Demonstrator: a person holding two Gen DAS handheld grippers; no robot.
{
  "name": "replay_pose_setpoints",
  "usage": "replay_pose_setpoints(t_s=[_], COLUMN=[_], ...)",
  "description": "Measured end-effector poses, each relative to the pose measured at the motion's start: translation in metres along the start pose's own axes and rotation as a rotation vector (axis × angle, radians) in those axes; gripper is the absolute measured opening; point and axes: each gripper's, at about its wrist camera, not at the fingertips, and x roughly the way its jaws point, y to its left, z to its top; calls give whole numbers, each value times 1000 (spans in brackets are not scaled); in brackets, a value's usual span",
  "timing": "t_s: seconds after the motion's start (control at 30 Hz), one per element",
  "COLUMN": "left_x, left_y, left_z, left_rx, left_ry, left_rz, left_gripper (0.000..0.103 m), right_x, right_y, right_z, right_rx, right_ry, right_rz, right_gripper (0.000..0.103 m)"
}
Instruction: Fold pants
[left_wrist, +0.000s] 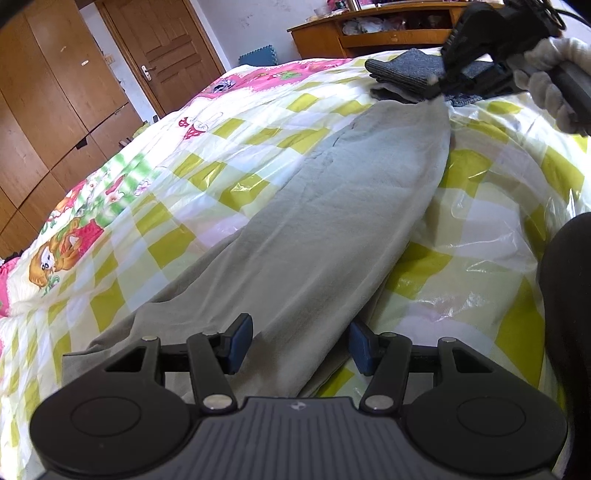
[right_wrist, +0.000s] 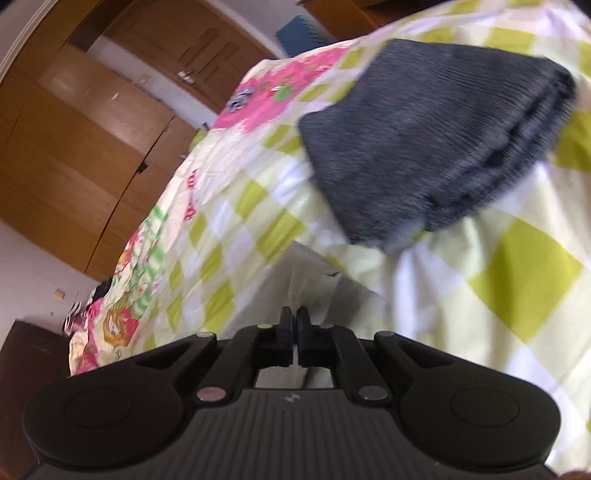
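Note:
Pale grey-green pants (left_wrist: 332, 221) lie stretched out along a checked quilt (left_wrist: 184, 192) on a bed. My left gripper (left_wrist: 303, 345) is open low over their near end, with the cloth lying between its blue pads (left_wrist: 242, 343), which do not press on it. At the far end my right gripper (left_wrist: 437, 90), held by a gloved hand (left_wrist: 554, 74), pinches the tip of the pants and lifts it slightly. In the right wrist view that gripper (right_wrist: 295, 321) is shut, with the pale pants cloth (right_wrist: 306, 280) caught between its fingers.
A folded dark grey garment (right_wrist: 424, 140) lies on the quilt just beyond the right gripper, also seen as the dark pile (left_wrist: 406, 70). A wooden wardrobe (left_wrist: 44, 110) and door (left_wrist: 166, 48) stand left, a wooden desk (left_wrist: 369, 33) behind. A dark sleeve or leg (left_wrist: 565, 295) is at the right.

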Motion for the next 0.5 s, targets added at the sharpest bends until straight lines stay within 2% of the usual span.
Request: replay_pose_setpoints(t_s=[0.1, 0.17, 0.23, 0.3, 0.43, 0.5], left_x=[0, -4, -8, -10, -5, -6], left_y=[2, 4, 6, 4, -4, -8], left_z=[0, 0, 0, -2, -6, -7], left_rx=[1, -5, -12, -11, 2, 25], left_ry=[0, -7, -14, -18, -5, -9], left_rz=[7, 12, 12, 8, -9, 3], left_gripper=[68, 68, 68, 69, 69, 69], right_x=[-6, -20, -32, -31, 4, 3], right_y=[22, 37, 45, 36, -10, -24], right_z=[14, 25, 29, 24, 3, -4], right_rx=[-19, -17, -46, -47, 7, 48], right_ry=[-25, -72, -118, -109, 41, 40], right_rz=[75, 163, 200, 167, -19, -50], right_gripper=[3, 3, 3, 3, 7, 8])
